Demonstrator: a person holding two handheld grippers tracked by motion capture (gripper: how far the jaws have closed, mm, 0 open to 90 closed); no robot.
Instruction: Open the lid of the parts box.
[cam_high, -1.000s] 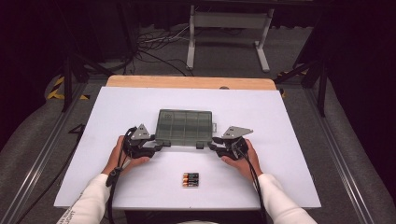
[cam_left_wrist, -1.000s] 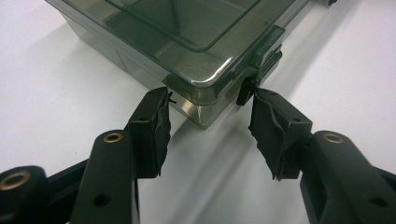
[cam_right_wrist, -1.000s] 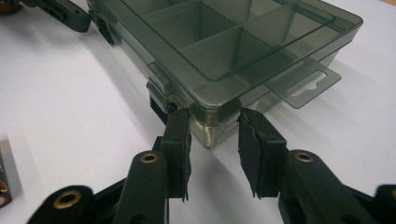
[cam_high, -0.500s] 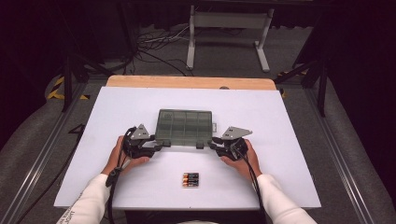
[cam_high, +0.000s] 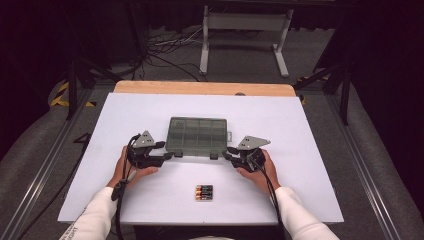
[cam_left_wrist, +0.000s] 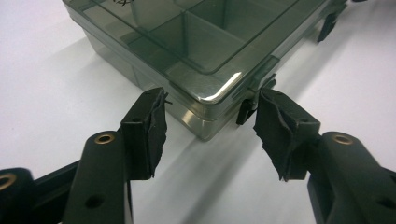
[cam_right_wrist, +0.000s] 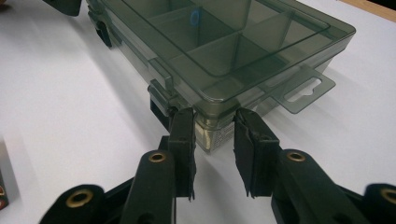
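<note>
Two hand-held grippers are flanking a smoky grey see-through box that is lying flat near the middle of the white table, lid closed, dividers showing through, dark latches along its near edge and a hang tab on one end. The left hand-held gripper is straddling a near corner, its jaws having just been opening, pads apart from the plastic. The right hand-held gripper is clenching the other near corner.

A smoky-grey translucent compartment organizer box lies flat at the table's centre, lid closed, dividers visible through it, a hang tab at 3 o'clock and 2 dark latches at 6 o'clock.
</note>
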